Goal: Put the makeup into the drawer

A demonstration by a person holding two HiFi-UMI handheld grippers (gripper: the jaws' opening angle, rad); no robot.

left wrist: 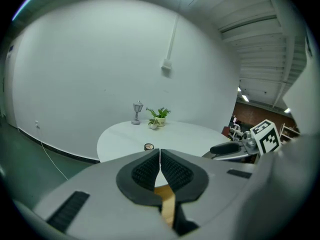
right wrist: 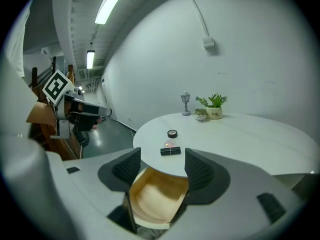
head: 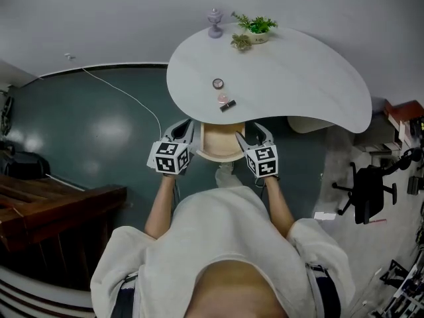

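Three makeup items lie near the front edge of the white table (head: 298,85): a round compact (head: 218,83) (right wrist: 172,133) (left wrist: 148,147), a small pink piece (head: 223,99) (right wrist: 170,144) and a black lipstick tube (head: 228,106) (right wrist: 170,151). Under that edge a light wooden drawer (head: 220,146) (right wrist: 160,196) stands pulled out and looks empty. My left gripper (head: 183,130) (left wrist: 160,156) hovers at the drawer's left side, its pads pressed together on nothing. On the drawer's right my right gripper (head: 255,132) (right wrist: 162,166) is open and empty, looking into the drawer.
A small grey lamp (head: 214,24) and two potted plants (head: 255,28) stand at the table's far edge. A white cable (head: 126,95) runs over the dark floor at left. Wooden furniture (head: 53,211) is at lower left, a black office chair (head: 371,191) at right.
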